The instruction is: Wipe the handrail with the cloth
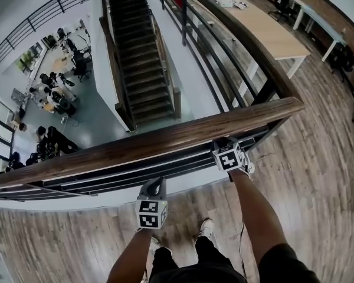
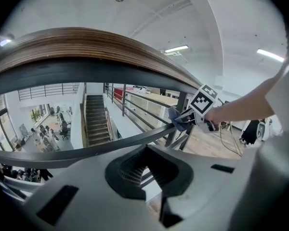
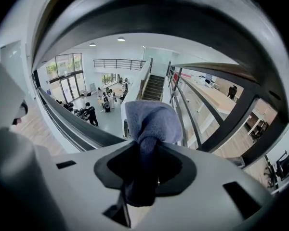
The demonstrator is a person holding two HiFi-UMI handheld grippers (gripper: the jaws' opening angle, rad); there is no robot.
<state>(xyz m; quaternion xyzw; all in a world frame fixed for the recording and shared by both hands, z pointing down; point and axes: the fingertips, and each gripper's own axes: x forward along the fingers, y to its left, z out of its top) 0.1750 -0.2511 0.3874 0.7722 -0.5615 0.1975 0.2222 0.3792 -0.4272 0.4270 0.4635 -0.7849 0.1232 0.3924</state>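
Cloth (image 3: 151, 121), a soft blue-grey wad, sits pinched in the right gripper (image 1: 224, 141), whose jaws are closed tight on its lower fold while the loose upper end bulges free, just under the near edge of the wooden handrail (image 1: 165, 139); whether fabric touches wood cannot be told. The left gripper (image 1: 155, 184) hangs lower and to the left, near the dark lower bars (image 1: 106, 178), jaws together with nothing between them. Light and limp, the cloth looks likely to drape over the rounded top of the handrail rather than skid off it. The hold low on the bunch leaves plenty of free fabric for wiping; a hold nearer the tip would probably bring hard jaw against wood. The handrail, stiff and fixed, should take firm pressure. It runs unbroken far to the left, offering a long open stroke that way, while to the right it soon meets a corner (image 1: 295, 104) where a second rail turns toward the far side. Beyond lies a drop to a stair (image 1: 138, 58) and a hall with people below, so a dropped cloth would likely be out of reach.
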